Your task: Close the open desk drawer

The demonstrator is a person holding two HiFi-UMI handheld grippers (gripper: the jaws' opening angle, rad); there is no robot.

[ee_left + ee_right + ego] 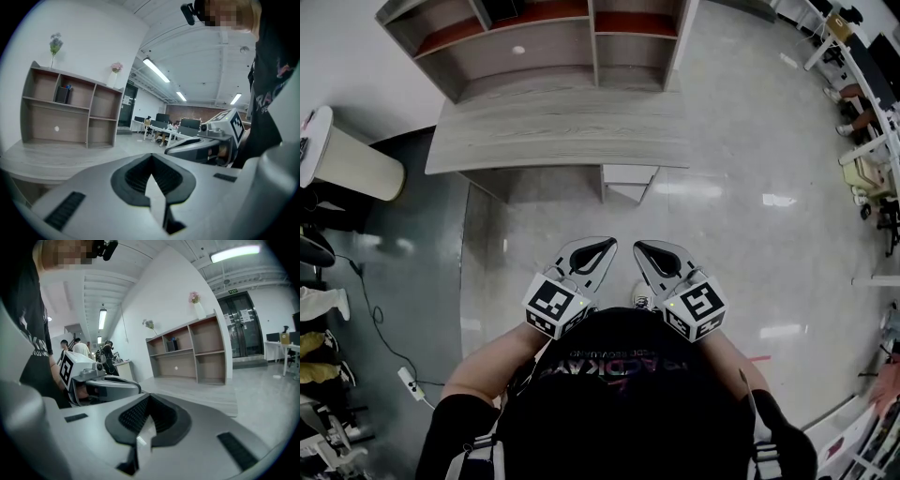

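In the head view a grey wooden desk (pixel 558 127) carries a shelf unit (pixel 534 37) along its far side. A white drawer (pixel 629 182) juts out from under the desk's near edge, right of centre. My left gripper (pixel 606 245) and right gripper (pixel 641 247) hover side by side over the floor, well short of the drawer, both shut and empty. The left gripper view has its shut jaw tips (pixel 151 157) aimed at the desk top (pixel 51 157), with the right gripper (pixel 201 145) alongside. The right gripper view shows its shut tips (pixel 149 397) and the left gripper (pixel 105 386). Neither gripper view shows the drawer.
A round white stand (pixel 342 155) sits left of the desk on a dark floor area. A power strip (pixel 411 382) and its cable lie on the floor at the lower left. Office desks and chairs (pixel 867 103) line the right side. Glossy floor lies between me and the desk.
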